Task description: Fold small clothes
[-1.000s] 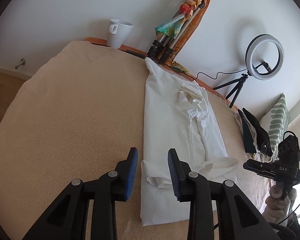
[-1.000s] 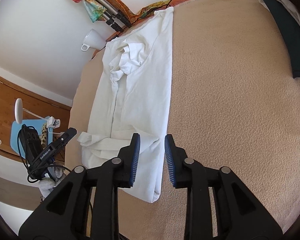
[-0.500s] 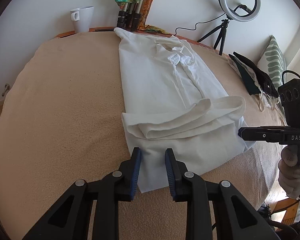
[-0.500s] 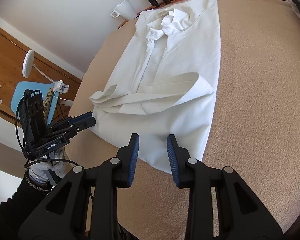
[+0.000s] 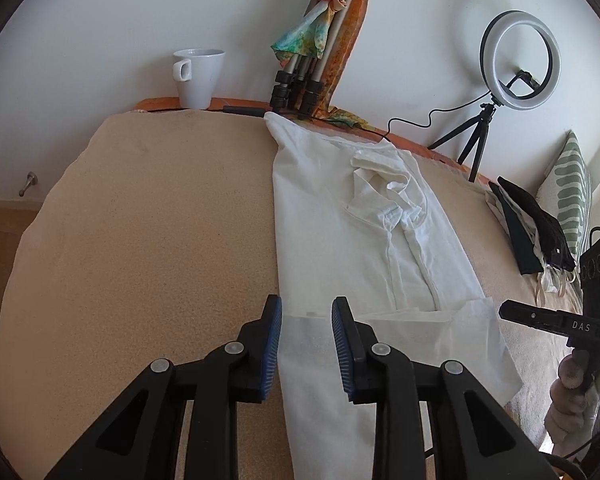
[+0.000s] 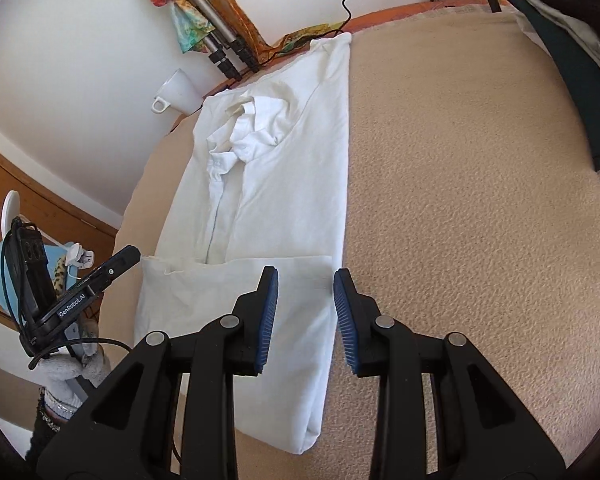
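1. A beige textured bed cover point(image 5: 148, 248) fills both views below a white wall point(image 5: 100, 20).
2. A white mug point(image 5: 198, 76), a folded tripod point(image 5: 304, 76) and a ring light point(image 5: 520, 60) line the top edge.
3. A white shirt point(image 5: 340, 240) lies centre, hem folded up.
4. The left gripper point(image 5: 306, 336) and the right gripper point(image 6: 306, 312) have parted jaws holding nothing.

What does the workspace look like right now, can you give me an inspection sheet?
Surface: beige textured blanket spread flat.
Job's things: white collared shirt, sides folded in, hem end lying over the body.
Clutter: white ceramic mug; stack of dark folded clothes; striped green pillow.
Grippers: left tool and right tool both open over the shirt's near end, holding nothing.
Cables: black cord running from the ring light.
Surroundings: white wall, folded tripod wrapped in colourful scarf.
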Motion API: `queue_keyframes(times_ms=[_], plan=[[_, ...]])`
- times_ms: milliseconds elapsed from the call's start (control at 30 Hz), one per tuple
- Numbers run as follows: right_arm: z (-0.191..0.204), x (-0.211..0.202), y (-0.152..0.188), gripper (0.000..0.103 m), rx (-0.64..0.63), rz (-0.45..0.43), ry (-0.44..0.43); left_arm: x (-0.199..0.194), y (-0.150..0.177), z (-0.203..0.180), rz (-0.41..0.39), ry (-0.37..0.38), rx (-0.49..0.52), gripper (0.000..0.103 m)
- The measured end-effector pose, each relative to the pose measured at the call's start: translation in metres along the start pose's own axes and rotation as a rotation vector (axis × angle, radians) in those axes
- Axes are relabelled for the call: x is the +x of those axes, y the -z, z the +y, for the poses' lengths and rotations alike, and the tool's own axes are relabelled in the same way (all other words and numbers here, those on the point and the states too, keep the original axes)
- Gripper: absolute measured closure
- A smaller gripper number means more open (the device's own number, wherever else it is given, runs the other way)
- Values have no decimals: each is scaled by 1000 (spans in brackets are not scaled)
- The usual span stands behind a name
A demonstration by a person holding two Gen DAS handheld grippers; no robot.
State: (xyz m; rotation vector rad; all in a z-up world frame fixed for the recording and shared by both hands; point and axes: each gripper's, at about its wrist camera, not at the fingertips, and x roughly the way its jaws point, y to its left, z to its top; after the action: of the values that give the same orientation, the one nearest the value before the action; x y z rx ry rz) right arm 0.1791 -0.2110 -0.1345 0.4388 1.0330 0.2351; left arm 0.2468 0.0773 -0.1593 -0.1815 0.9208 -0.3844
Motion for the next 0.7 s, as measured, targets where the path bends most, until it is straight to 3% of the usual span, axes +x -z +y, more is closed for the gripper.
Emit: queue_keyframes(times_ms=[200,267,433,533,567,600,633,700], plan=[[-12,-22,18,68,-18,42,5,-24,36,18,58,34,-68,68],[-17,-26,29,57,-3,76,-34,-26,49,21,89,59,-97,68],[-17,-28,54,55,23,122,-88,-23,72,16,135,88,-130,69],[-10,-24,63,55,-1,136,-86,-21,74,11,130,96,-134,77],[-7,-21,64,61,-15,142,-75,-20,72,8,140,111,-127,91],[-4,-20,65,68,-29,143,-66,-21,71,5,139,116,-120,98],[-1,-18,65,90,-41,153,-74,-22,69,2,130,107,-110,99],[4,-19,66,96,-52,163,-73,-29,65,-3,113,84,-86,102]])
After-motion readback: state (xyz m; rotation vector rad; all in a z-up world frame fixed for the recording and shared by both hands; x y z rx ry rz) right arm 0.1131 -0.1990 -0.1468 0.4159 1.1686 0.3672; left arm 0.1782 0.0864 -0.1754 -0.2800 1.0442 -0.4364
